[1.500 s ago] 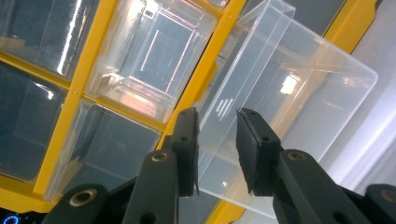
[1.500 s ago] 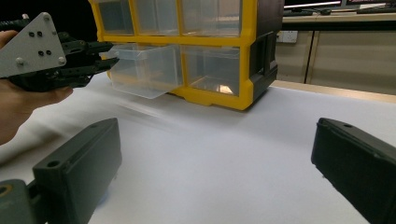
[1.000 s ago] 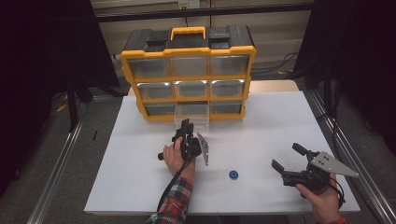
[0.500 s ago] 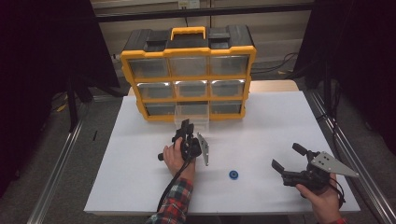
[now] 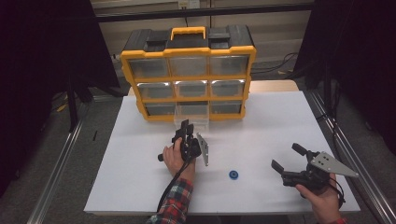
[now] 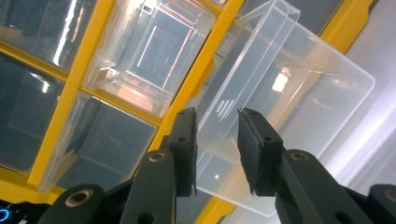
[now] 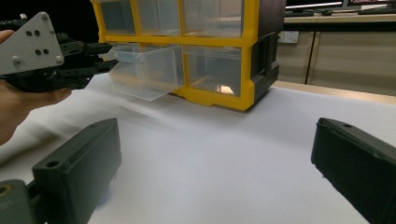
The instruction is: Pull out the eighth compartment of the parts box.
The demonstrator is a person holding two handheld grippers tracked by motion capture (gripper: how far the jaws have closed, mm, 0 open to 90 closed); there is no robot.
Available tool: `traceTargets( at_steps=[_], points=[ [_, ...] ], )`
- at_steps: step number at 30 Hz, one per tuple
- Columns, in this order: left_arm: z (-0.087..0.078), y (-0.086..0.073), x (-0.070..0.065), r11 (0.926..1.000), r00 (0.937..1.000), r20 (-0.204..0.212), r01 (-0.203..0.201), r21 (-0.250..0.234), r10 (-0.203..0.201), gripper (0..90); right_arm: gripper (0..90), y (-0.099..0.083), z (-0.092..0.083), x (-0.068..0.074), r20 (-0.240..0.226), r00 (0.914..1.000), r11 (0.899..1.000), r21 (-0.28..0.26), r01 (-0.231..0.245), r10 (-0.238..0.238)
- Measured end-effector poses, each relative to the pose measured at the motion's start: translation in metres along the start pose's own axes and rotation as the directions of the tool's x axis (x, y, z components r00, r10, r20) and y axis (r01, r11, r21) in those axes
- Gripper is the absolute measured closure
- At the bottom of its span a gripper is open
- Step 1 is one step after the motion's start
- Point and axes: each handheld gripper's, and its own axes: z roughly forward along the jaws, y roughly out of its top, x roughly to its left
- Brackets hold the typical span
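Note:
A yellow and black drawer organizer (image 5: 189, 98) stands at the back of the white table (image 5: 261, 121). Its bottom middle clear drawer (image 5: 192, 119) is pulled partway out and looks empty. My left gripper (image 5: 185, 127) points at that drawer. In the left gripper view the jaws (image 6: 217, 135) stand on either side of the drawer's front wall (image 6: 299, 93), and clear plastic shows in the gap beside the pads. My right gripper (image 5: 285, 156) rests near the front right of the table, jaws wide open with nothing between them (image 7: 215, 158). From there the left gripper (image 7: 105, 56) shows at the drawer (image 7: 144, 70).
A small blue ring (image 5: 234, 174) lies on the table between the two hands. The other drawers of the organizer (image 7: 219, 42) are closed. Metal rails run along both sides of the table, and dark curtains hang beyond.

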Motion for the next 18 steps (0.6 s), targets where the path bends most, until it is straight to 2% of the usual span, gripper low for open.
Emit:
traceTargets(
  at_steps=[3,8,12,13,15,16,18],
  points=[
    [0.0009,0.0003,-0.0001,0.9999,1.0000,-0.007,0.007,-0.010,-0.007,66.7,1.0,0.0002,0.0002,0.0001,0.004,1.0000,1.000,-0.004,-0.006,0.006],
    [0.0009,-0.0005,-0.0008,0.9998,0.9997,-0.008,0.021,0.007,-0.021,63.6,1.0,-0.0001,-0.0001,0.0001,0.000,1.0000,1.000,0.003,0.000,0.000],
    [0.0009,-0.0004,0.0006,0.9998,0.9997,-0.018,0.017,0.011,-0.017,58.9,1.0,-0.0003,0.0000,-0.0001,-0.002,1.0000,1.000,0.003,0.002,-0.002],
    [0.0009,-0.0010,0.0005,0.9994,0.9995,-0.008,0.030,0.017,-0.029,56.8,1.0,-0.0002,-0.0001,-0.0002,-0.003,1.0000,1.000,0.005,0.002,-0.002],
    [0.0017,-0.0011,-0.0003,0.9983,0.9982,-0.018,0.058,0.001,-0.058,52.2,1.0,-0.0003,0.0001,-0.0002,-0.001,1.0000,1.000,0.002,0.005,-0.005],
    [0.0012,-0.0009,0.0009,0.9989,0.9988,-0.019,0.046,0.005,-0.046,51.2,1.0,-0.0002,-0.0001,-0.0002,-0.003,1.0000,1.000,0.005,0.003,-0.003],
    [0.0008,-0.0008,0.0016,0.9980,0.9978,-0.022,0.062,0.008,-0.062,49.0,1.0,-0.0003,0.0000,-0.0002,-0.001,1.0000,1.000,0.003,0.003,-0.003]
  ],
)
